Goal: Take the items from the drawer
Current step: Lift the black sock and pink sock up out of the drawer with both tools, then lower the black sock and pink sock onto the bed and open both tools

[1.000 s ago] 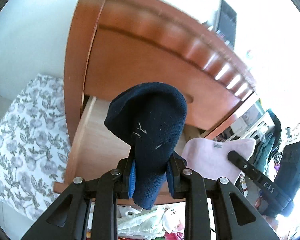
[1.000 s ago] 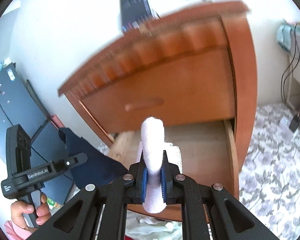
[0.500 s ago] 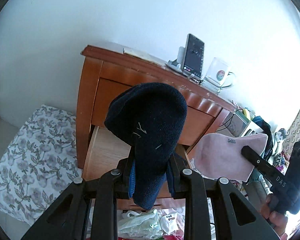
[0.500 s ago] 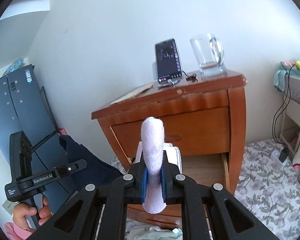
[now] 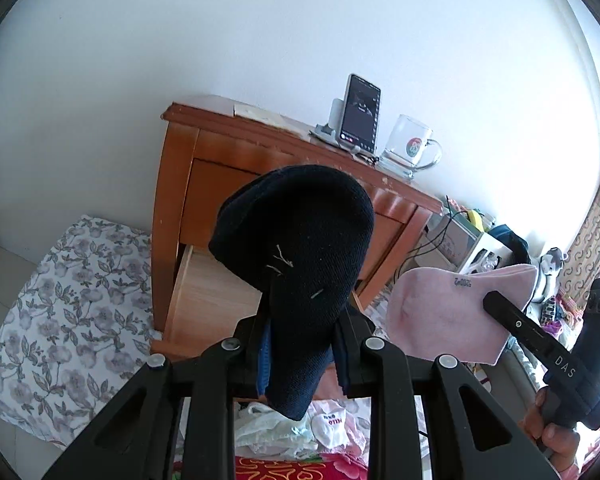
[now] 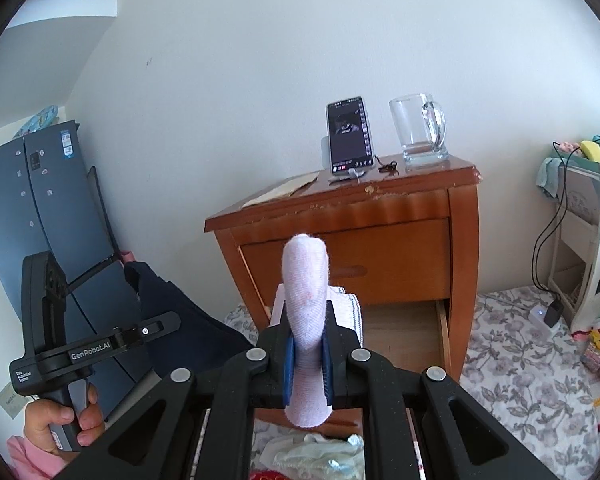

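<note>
Reddish-brown wood makes up the nightstand (image 6: 380, 248), the biggest thing in both views; it stands against a white wall (image 6: 260, 60), at about 12 o'clock ahead of each gripper. Its upper drawer is shut, and its bottom drawer (image 6: 404, 332) is pulled out, pale bare boards showing inside. A floral sheet (image 5: 64, 312) covers the surface on both sides of the nightstand, at 9 o'clock in the left wrist view and at 4 o'clock in the right wrist view. A dark blue panel (image 6: 40, 216) leans on the wall at 9 o'clock in the right wrist view.

The left gripper (image 5: 302, 354) is clenched on a navy sock (image 5: 296, 256), which bulges upward above the jaws and hides much of the nightstand's front. The right gripper (image 6: 307, 364) is clamped on a pale pink sock (image 6: 305, 292) that stands upright between its blue pads; the left wrist view shows that same sock at 3 o'clock, spread flat, held clear of the drawer. A hand (image 6: 60, 424) grips the left tool's handle at 8 o'clock in the right wrist view.

On the nightstand's top a phone (image 6: 349, 136) stands propped upright, and a glass mug (image 6: 420, 130) sits just beside it. Crumpled pale clothes (image 6: 316, 456) lie below the jaws at 6 o'clock.
</note>
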{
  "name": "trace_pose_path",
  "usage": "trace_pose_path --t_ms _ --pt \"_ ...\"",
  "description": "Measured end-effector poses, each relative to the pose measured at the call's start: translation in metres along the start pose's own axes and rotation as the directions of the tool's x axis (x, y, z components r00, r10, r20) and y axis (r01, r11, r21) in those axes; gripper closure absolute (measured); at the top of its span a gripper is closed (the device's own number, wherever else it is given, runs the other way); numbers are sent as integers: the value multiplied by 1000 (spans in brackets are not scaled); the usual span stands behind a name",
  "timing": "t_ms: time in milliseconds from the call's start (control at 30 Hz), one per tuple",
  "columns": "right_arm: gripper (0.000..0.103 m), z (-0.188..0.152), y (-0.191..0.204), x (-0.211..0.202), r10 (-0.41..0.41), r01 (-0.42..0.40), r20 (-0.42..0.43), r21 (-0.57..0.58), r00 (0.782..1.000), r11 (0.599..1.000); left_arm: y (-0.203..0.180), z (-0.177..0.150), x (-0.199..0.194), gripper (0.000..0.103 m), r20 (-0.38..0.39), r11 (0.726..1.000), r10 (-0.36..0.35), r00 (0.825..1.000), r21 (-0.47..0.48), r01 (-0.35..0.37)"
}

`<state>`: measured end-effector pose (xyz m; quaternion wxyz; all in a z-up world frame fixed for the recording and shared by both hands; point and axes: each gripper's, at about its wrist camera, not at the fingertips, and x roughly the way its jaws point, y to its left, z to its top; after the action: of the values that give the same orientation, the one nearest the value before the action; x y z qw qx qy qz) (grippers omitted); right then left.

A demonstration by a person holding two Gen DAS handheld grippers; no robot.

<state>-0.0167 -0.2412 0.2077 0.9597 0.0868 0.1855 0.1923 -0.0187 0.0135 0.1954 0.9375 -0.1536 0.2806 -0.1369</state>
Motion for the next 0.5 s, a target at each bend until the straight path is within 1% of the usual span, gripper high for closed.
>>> trace_pose_path --t_ms 233,500 --pt "91 -28 -1 -1 -13 14 -67 21 998 1000 2 -26 6 76 -53 1000 -7 999 -10 6" --pt "91 -62 -11 7 -33 41 -155 50 987 998 7 -57 19 76 -115 1000 -2 993 -27 -1"
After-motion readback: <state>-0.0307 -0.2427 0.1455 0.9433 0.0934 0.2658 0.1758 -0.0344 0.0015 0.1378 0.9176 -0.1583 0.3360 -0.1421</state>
